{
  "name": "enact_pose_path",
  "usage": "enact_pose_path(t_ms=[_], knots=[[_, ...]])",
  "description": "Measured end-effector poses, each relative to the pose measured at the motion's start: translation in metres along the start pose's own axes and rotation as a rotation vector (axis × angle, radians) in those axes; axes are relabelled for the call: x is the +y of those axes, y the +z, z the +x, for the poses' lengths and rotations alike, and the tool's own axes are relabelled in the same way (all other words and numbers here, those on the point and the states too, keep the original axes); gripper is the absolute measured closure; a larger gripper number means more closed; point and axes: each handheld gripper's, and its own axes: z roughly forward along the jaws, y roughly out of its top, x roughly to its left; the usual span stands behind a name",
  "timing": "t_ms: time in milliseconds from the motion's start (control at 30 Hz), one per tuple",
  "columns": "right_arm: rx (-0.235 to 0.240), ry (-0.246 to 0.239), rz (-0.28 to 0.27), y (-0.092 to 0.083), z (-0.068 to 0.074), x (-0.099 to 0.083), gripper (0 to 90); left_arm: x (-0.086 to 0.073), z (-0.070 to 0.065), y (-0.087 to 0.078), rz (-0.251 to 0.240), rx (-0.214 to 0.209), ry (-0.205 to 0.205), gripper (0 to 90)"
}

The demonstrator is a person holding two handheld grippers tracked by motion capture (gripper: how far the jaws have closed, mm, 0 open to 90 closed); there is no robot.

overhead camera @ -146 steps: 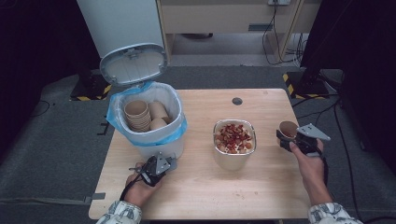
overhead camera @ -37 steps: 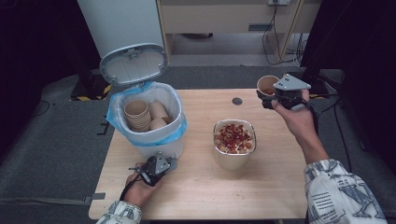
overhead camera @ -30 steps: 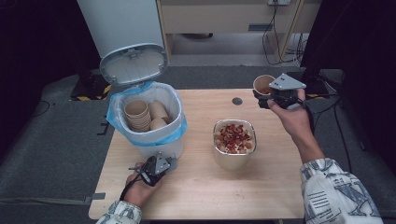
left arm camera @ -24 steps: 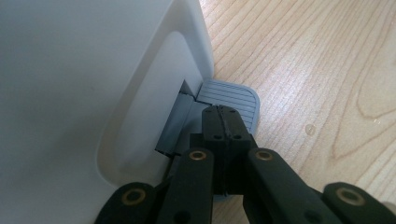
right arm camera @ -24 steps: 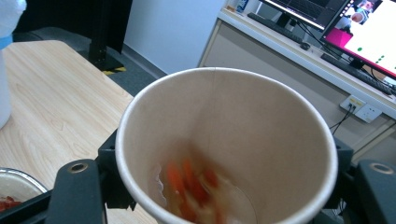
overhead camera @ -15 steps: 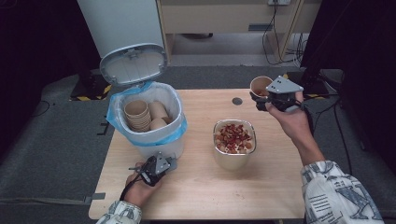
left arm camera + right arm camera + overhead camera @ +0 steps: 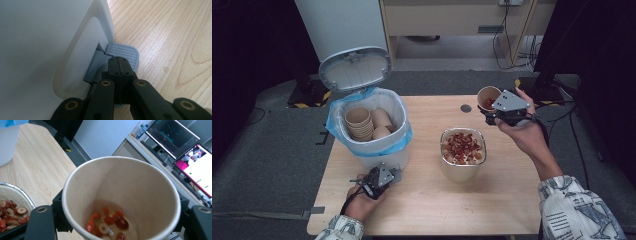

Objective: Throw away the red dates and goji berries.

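Observation:
My right gripper point(image 7: 495, 110) is shut on a brown paper cup point(image 7: 488, 96), held upright in the air behind a metal bowl point(image 7: 463, 167). In the right gripper view the cup point(image 7: 140, 185) stands between the two black jaws, with liquid and red fruit slices point(image 7: 110, 222) at its bottom. The bowl holds a strainer heaped with the same red slices point(image 7: 462, 147). My left gripper point(image 7: 384, 176) is shut with nothing between its jaws. Its tip point(image 7: 120, 60) rests on the grey pedal point(image 7: 125, 51) of a white bin point(image 7: 377, 160), whose lid point(image 7: 356, 68) stands open.
The bin has a blue bag liner point(image 7: 337, 120) and several used paper cups point(image 7: 359, 122) inside. A small dark disc point(image 7: 466, 108) lies on the wooden table point(image 7: 437, 205) behind the bowl. Monitors point(image 7: 185, 145) stand on a desk beyond the table.
Since the oldest frame my right gripper lifted the cup from the table's right side to the far edge. Over the last second it drifted slightly left. The left hand kept still.

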Motion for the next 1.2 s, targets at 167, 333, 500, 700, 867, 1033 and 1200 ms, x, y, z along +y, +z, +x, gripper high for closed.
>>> enact_pose_path(t_ms=[167,333,500,700,867,1033,1200], knots=[[-0.002,-0.029,-0.01,-0.003,0.001,0.004,28.6,0.0,0.0,0.0,0.0,0.0,0.0,89.6],[0.007,-0.08,0.001,-0.004,0.006,0.007,28.7,0.0,0.0,0.0,0.001,0.0,0.003,89.6],[-0.002,-0.082,0.008,-0.004,0.005,0.007,28.7,0.0,0.0,0.0,-0.001,-0.001,-0.001,89.6],[0.01,-0.138,0.014,-0.002,0.013,0.011,28.7,0.0,0.0,0.0,0.0,0.001,0.0,89.6],[-0.008,-0.16,0.034,0.0,0.011,0.01,29.0,0.0,0.0,0.0,0.0,0.0,0.0,89.6],[-0.02,-0.192,0.033,-0.001,0.009,0.013,29.1,0.0,0.0,0.0,0.0,0.0,0.0,89.5],[-0.027,-0.236,0.016,-0.004,0.011,0.018,29.4,0.0,0.0,0.0,0.002,0.001,0.003,89.6]])
